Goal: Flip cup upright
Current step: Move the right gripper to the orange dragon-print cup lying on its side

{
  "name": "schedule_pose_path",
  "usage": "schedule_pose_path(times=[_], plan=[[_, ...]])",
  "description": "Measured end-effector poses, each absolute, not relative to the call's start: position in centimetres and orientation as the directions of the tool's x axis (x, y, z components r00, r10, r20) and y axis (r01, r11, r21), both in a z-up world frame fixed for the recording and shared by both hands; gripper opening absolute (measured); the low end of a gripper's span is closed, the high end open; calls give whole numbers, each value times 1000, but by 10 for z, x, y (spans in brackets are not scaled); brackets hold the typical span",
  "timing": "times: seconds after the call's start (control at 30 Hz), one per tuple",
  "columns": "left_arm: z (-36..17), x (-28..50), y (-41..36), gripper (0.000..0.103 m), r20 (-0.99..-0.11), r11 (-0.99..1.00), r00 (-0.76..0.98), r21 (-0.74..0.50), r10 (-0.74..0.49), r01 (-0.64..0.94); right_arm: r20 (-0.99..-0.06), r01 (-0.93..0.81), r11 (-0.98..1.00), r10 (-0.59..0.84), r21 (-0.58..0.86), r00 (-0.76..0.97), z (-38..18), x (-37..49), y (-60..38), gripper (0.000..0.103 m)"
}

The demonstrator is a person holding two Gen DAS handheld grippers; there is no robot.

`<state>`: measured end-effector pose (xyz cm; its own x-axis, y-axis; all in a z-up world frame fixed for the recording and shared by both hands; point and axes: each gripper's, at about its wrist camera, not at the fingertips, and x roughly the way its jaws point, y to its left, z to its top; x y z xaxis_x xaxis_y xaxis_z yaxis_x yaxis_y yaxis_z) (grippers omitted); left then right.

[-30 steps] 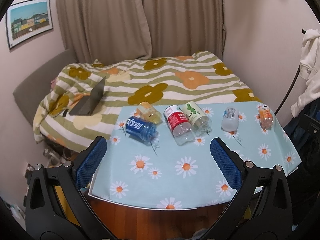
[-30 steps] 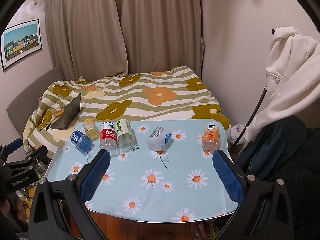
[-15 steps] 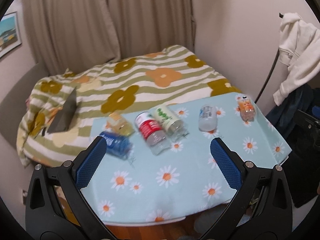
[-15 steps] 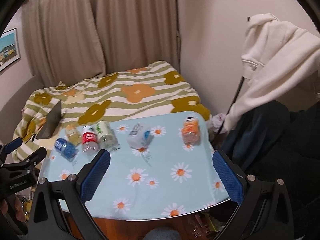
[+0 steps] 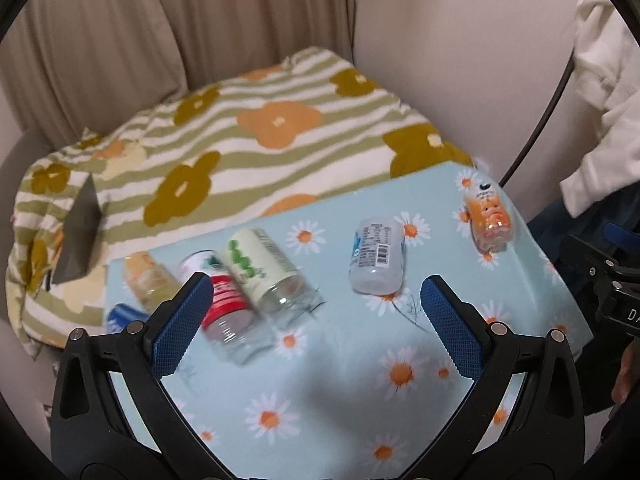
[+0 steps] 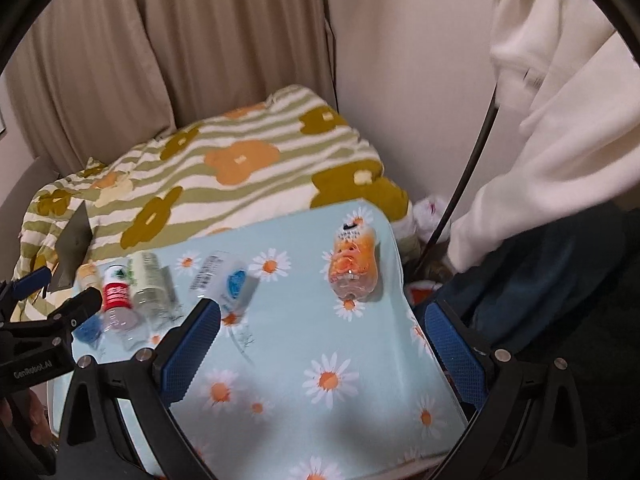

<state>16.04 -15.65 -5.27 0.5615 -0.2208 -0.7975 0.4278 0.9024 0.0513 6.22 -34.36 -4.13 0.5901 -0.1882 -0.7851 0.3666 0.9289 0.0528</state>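
Several cut bottle cups lie on their sides on the daisy-print table [image 5: 344, 380]. From left: a blue one [image 5: 122, 316], a yellow one [image 5: 150, 280], a red-labelled one [image 5: 228, 312], a green-labelled one [image 5: 266, 272], a white one [image 5: 376, 256] and an orange one [image 5: 489, 216]. My left gripper [image 5: 316, 320] is open and empty above the table's middle, short of the white cup. My right gripper [image 6: 324, 344] is open and empty, short of the orange cup [image 6: 354, 266]. The white cup [image 6: 226, 280] lies by its left finger.
A bed with a striped flower blanket [image 5: 240, 136] lies behind the table, with a dark laptop [image 5: 80, 228] on it. A white hoodie [image 6: 560, 120] hangs at the right over dark clothes. Curtains and wall stand behind.
Both grippers have moved forward and to the right, closer to the table. The cups now look larger and sit further left in both views. No cup has moved.
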Motion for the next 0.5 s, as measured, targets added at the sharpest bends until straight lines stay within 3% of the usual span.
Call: schedule_pose_path(times=[0.33, 0.5], plan=[[-108, 218, -212, 103, -875, 891, 449, 49, -180, 452, -858, 394, 917, -148, 67, 491, -104, 123, -402, 101], [-128, 238, -227, 103, -897, 891, 419, 66, -145, 449, -882, 387, 918, -111, 86, 458, -128, 143, -418, 92]])
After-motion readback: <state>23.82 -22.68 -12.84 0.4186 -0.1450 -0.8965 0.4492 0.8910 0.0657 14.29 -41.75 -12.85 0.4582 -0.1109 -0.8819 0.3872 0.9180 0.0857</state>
